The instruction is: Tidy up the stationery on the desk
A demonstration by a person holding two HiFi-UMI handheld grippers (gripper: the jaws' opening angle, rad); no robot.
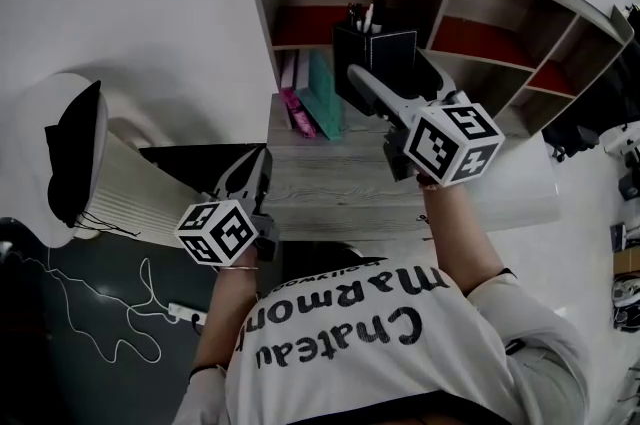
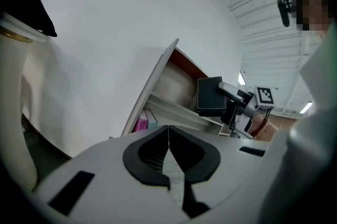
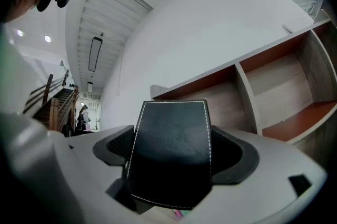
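At the desk's [image 1: 330, 191] near left edge, the left gripper [image 1: 260, 158] hangs with its jaws pressed together on nothing. Further right, at the back edge, books [image 1: 315, 98] stand upright under the shelf unit [image 1: 500, 13]. Just right of the books, the black pen holder [image 1: 385, 53], with pens [image 1: 365, 13] standing in it, is pinched across its walls by the right gripper [image 1: 360, 81]. The step appears to be placing the holder. It should be carried upright so that no pens spill and kept clear of the shelf divider. Its base should sit flat before the jaws spread.
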